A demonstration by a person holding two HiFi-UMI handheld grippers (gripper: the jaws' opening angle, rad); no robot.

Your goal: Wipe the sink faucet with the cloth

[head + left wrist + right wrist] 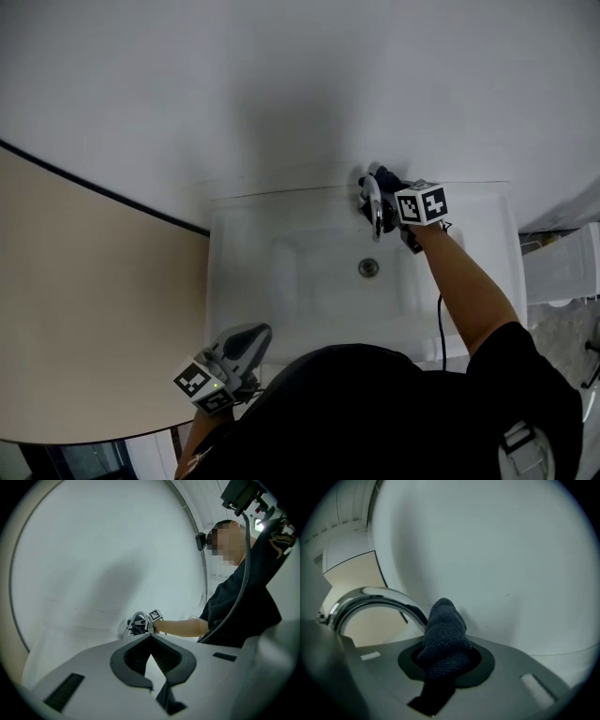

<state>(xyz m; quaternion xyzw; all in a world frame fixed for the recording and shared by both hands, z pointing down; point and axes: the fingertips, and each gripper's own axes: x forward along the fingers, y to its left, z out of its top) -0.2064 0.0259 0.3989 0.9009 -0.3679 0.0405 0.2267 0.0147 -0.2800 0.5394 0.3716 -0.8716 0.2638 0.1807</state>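
Pinching the cloth (443, 630), the right gripper (389, 184) sits beside the faucet (375, 210) at the sink's (246, 274) back edge; the left gripper (251, 337), closed empty, hangs near its front.

Black short-sleeved shirt (375, 412). The grey left gripper (251, 336) and right gripper (384, 184) bear black-and-white marker cubes (422, 203). A black cable (441, 323) runs at the right gripper's 6 o'clock.

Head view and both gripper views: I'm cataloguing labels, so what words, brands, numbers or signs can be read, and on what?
None readable: no word, brand or number shows in any view.
Left gripper and right gripper cubes: black-and-white square markers only, no writing.
Faucet: no brand visible.
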